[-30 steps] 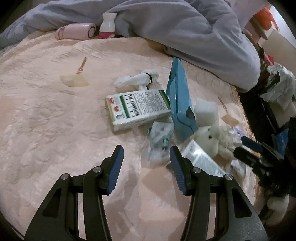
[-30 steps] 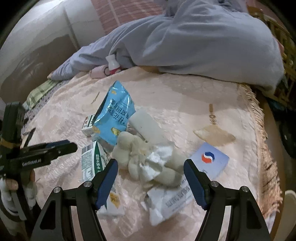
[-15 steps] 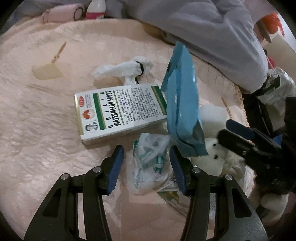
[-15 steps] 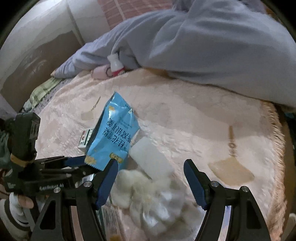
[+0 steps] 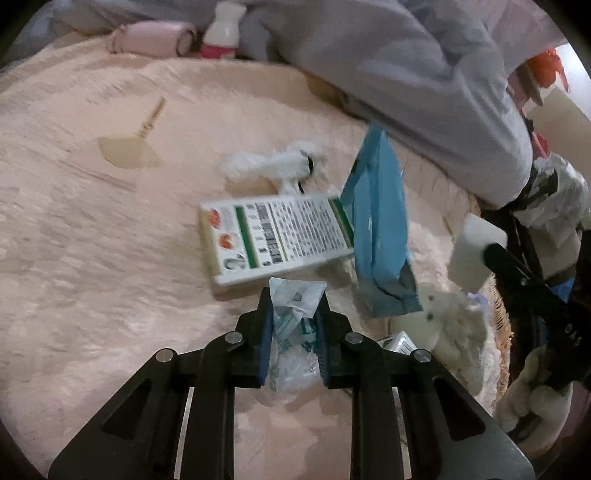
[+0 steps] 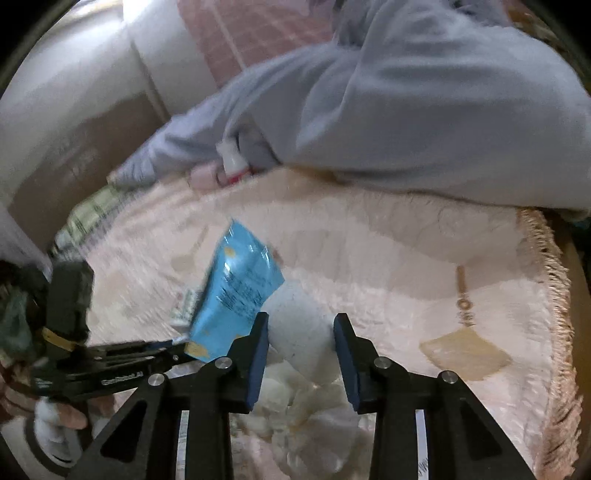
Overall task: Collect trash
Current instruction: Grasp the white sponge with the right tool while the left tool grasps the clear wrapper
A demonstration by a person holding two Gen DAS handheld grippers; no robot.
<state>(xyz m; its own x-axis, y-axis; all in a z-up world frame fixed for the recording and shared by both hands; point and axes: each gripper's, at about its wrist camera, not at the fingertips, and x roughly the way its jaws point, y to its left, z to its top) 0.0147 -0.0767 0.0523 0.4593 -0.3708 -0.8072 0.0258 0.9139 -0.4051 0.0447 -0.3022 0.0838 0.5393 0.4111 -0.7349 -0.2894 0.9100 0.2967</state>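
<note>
A pink fringed bedspread covers the bed; a grey quilt lies heaped along its far side, a pale wall beyond, in dim light

Count, placed relative to green-and-white box:
- box: one.
- blue snack bag: one, touching box's right end.
- clear crumpled wrapper: one, just below box.
- white knotted tissue: one, just above box.
- white foam block: one, right of box, beyond bag.
- white plush toy: one, lower right of box.
- pink roll: one, well above box.
- small white bottle: one, beside roll.
- tan fan-shaped marks: one upper left of box, second only in right wrist view.
</note>
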